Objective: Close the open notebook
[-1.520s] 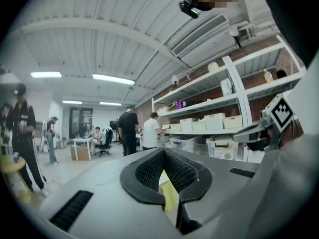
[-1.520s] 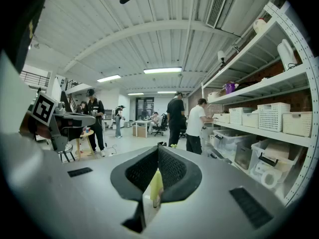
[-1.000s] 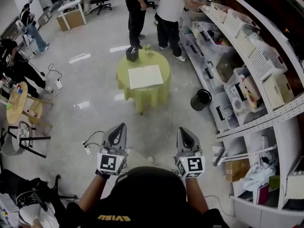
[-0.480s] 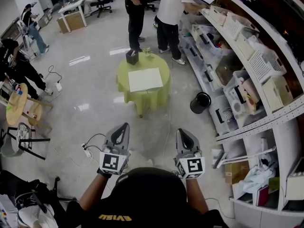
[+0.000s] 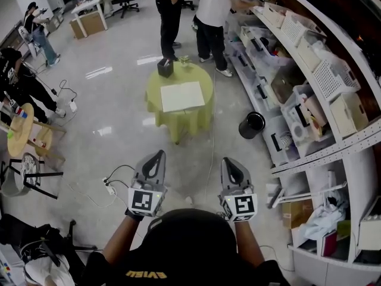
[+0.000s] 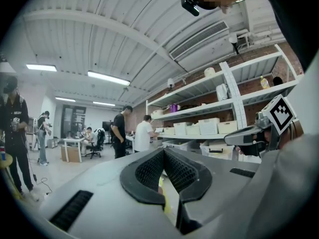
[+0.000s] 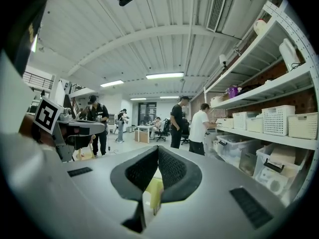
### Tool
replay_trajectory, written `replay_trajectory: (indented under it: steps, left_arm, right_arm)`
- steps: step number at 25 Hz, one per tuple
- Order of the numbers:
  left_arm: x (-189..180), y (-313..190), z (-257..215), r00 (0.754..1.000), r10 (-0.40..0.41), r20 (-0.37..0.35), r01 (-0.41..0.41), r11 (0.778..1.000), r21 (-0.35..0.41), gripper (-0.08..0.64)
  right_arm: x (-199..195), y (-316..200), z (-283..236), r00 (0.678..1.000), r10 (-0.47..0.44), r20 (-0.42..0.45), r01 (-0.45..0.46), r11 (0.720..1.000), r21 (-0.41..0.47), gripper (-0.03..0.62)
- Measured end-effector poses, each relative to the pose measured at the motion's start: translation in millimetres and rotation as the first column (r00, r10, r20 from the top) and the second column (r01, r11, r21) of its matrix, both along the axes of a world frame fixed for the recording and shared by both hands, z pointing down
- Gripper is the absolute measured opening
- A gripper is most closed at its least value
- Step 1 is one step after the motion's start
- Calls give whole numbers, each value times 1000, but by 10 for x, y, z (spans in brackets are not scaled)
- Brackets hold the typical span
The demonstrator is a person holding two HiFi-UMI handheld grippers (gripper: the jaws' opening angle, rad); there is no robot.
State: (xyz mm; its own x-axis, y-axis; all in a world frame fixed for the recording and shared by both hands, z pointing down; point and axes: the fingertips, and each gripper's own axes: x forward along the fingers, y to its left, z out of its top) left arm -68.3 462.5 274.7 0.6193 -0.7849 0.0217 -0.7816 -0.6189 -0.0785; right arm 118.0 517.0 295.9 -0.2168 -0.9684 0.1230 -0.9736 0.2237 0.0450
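- Open notebook (image 5: 183, 96) lies flat at the middle of the round green-clothed table (image 5: 177, 126), with a black box (image 5: 165, 68) at the table's far edge. The table is well ahead of both grippers.
- Left gripper (image 5: 157, 154) and right gripper (image 5: 230, 161): jaws together, nothing in either (both aimed roughly at the table).
- Looks like the approach step: get to the table's near edge first, then part one gripper's jaws, catch a cover's outer edge and fold it over the spine. Pin the other page so nothing slides on the cloth.
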Motion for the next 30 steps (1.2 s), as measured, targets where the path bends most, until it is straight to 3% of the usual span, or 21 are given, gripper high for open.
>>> replay_trajectory:
  steps: [7,14,18,30]
  left_arm:
    - [-23,-79,10,1000,-8,1,8,1000,-5,17]
    - [4,-162,111,998,-2,64,4,1000,-31,17]
    - [52,-209,80,999,-8,49,9,1000,-27,17]
    - [63,-465,196,994,-64,84,71,994,-83,17]
  right_arm:
    - [37,-86,-3,1000,7,-8,-7,1000,-10,30]
    - [145,-173,49,1000,-1,18,2,1000,-31,166]
    - [203,-240,69,1000,2,26,-1,999,-39,241]
    - [394,-423,211,999,-17,51,23,994,-111,275]
